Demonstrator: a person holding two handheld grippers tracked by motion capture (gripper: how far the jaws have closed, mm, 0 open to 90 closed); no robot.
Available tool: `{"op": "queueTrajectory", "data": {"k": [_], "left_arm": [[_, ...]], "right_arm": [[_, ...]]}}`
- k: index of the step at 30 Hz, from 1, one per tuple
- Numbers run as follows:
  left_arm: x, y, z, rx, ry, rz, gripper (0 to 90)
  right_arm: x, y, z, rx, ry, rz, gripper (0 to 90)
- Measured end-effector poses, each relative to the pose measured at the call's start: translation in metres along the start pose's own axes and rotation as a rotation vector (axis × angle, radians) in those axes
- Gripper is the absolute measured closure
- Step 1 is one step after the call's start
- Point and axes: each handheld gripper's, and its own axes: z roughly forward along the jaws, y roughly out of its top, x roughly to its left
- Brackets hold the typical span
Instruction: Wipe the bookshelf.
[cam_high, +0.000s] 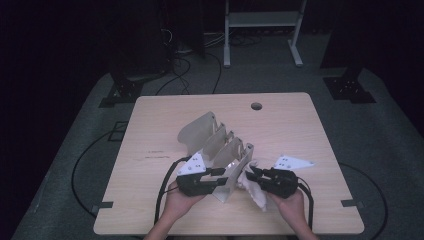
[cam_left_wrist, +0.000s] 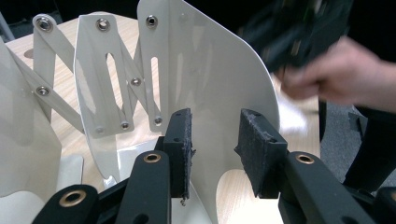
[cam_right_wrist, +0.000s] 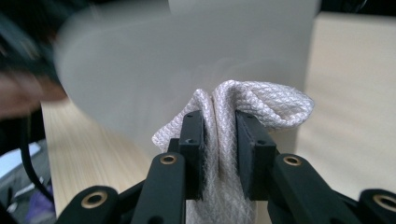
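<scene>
Right claw (cam_right_wrist: 219, 140) is clamped on a bunched fold of white woven cloth (cam_right_wrist: 233, 116); both pads press the fabric and a rounded hump of it stands up past the tips. From above, this claw (cam_high: 253, 173) sits near the right side of the table (cam_high: 150, 210), with the rest of the cloth (cam_high: 252, 192) trailing on the wood just beside the rack's near end panel.

Left claw (cam_left_wrist: 215, 154) has its jaws part open, straddling the lower edge of that cream end panel (cam_left_wrist: 210, 84). One pad lies against the panel face; the other stands clear of it on the table side. I read this as bracing rather than pinching. From above, the same claw (cam_high: 220, 175) is at the near end of the folding rack (cam_high: 220, 145), which fans away toward the far left in several panels joined by riveted scissor links (cam_left_wrist: 112, 88).

Step in hand, as I judge it: wiping the end panel with the cloth while the left claw steadies the rack.

Notes for doing it well:
- Keep the cloth hump leading, so fabric meets the panel and not the hard jaw tips.
- Sweep along the panel face, parallel to it; the right gripper view is blurred, so contact cannot be confirmed.
- Press lightly. The rack folds, and a hard push could collapse or slide it.
- Hold the left claw low on the panel to resist the push.
- Keep the trailing cloth clear of the links.
</scene>
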Motion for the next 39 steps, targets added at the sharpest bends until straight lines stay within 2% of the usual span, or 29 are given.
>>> {"op": "queueTrajectory", "data": {"k": [4, 7, 10, 13, 19, 21, 24, 28, 30, 33, 35, 36, 37, 39], "left_arm": [[-0.001, 0.0, 0.001, 0.002, -0.002, 0.005, 64.8], [-0.001, 0.001, 0.001, 0.003, -0.005, 0.004, 64.8], [-0.002, 0.001, 0.001, 0.0, -0.004, 0.004, 64.8], [-0.002, 0.001, 0.001, -0.003, -0.004, 0.005, 64.8], [-0.002, 0.001, 0.001, -0.004, -0.005, 0.004, 64.8], [-0.003, 0.001, 0.0, -0.005, -0.006, 0.005, 64.9], [-0.003, 0.001, 0.0, -0.006, -0.006, 0.004, 64.8], [-0.002, 0.001, 0.001, -0.005, -0.006, 0.003, 64.9], [-0.002, 0.0, 0.001, -0.003, -0.006, 0.003, 64.8], [-0.003, 0.001, 0.001, -0.004, -0.007, 0.004, 64.8], [-0.003, 0.001, 0.001, -0.007, -0.009, 0.004, 64.8], [-0.003, 0.001, 0.001, -0.008, -0.01, 0.004, 64.8], [-0.003, 0.001, 0.001, -0.008, -0.01, 0.003, 64.8], [-0.003, 0.001, 0.001, -0.004, -0.007, 0.005, 64.8]], "right_arm": [[0.001, 0.034, -0.021, -0.081, -0.003, -0.034, 73.0], [0.001, 0.053, -0.03, -0.107, -0.011, -0.054, 73.1], [-0.003, 0.069, -0.031, -0.109, -0.017, -0.059, 73.0], [-0.004, 0.076, -0.027, -0.096, -0.012, -0.056, 73.0], [0.019, 0.077, -0.013, -0.031, 0.053, -0.119, 73.0], [0.019, 0.078, -0.012, -0.025, 0.038, -0.13, 73.0], [0.014, 0.078, -0.012, -0.027, 0.027, -0.107, 73.1], [0.031, 0.073, -0.006, -0.009, 0.082, -0.133, 73.0], [0.039, 0.073, -0.004, -0.002, 0.098, -0.161, 73.1], [0.034, 0.075, -0.007, 0.001, 0.06, -0.174, 73.1], [0.023, 0.076, -0.01, -0.007, -0.006, -0.173, 73.1], [0.02, 0.076, -0.011, -0.014, -0.023, -0.179, 73.1], [0.019, 0.075, -0.012, -0.015, -0.019, -0.159, 73.1], [0.023, 0.073, -0.01, -0.014, -0.009, -0.165, 73.1]]}}
